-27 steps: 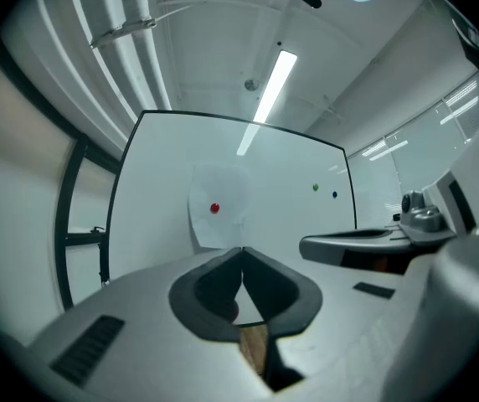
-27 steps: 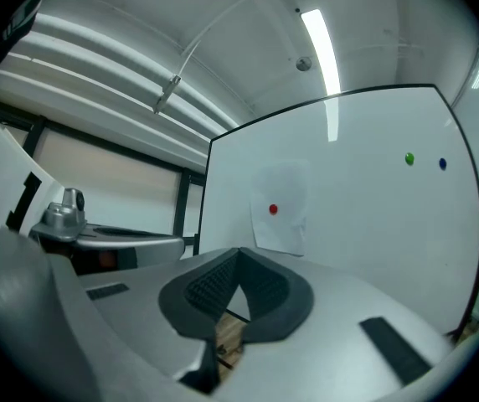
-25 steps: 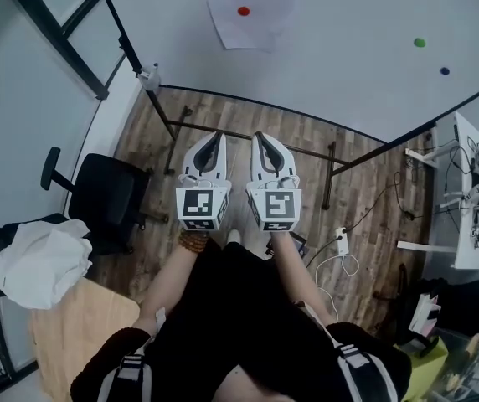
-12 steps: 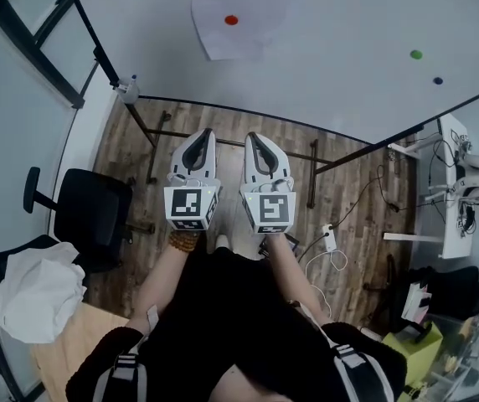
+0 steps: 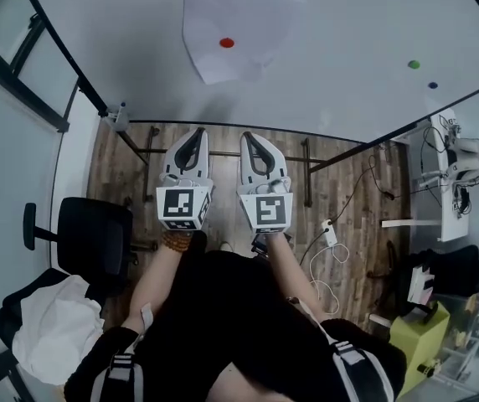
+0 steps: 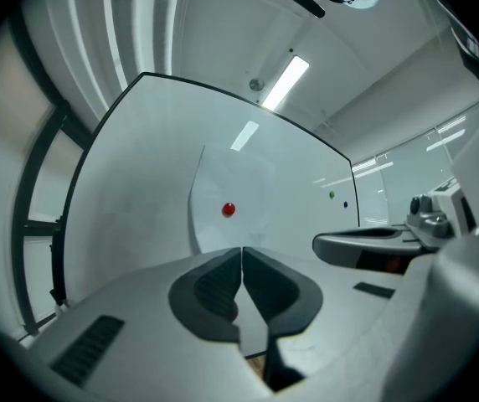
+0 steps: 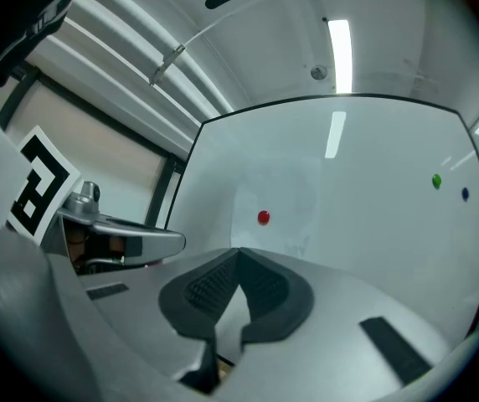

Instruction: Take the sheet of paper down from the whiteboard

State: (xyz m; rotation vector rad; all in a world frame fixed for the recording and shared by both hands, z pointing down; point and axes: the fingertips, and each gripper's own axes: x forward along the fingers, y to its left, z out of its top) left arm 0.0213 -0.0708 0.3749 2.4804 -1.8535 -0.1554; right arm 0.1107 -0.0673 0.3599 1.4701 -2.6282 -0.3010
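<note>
A white sheet of paper (image 5: 231,32) hangs on the whiteboard (image 5: 348,32), pinned by a red magnet (image 5: 227,43). The paper (image 6: 231,199) with its red magnet (image 6: 229,210) also shows in the left gripper view, and the paper (image 7: 277,212) and magnet (image 7: 263,217) in the right gripper view. My left gripper (image 5: 196,134) and right gripper (image 5: 248,137) are held side by side, pointing level at the board, short of it and below the paper. Both are shut with nothing between the jaws.
A green magnet (image 5: 414,64) and a blue magnet (image 5: 433,85) sit on the board to the right. Below are the board's black stand (image 5: 306,170), a black office chair (image 5: 89,237) at left, a white power strip (image 5: 330,234) and a desk (image 5: 440,182) at right.
Both grippers have moved forward toward the whiteboard together. The paper now sits lower and larger in the head view, and the chair has slid toward the lower left.
</note>
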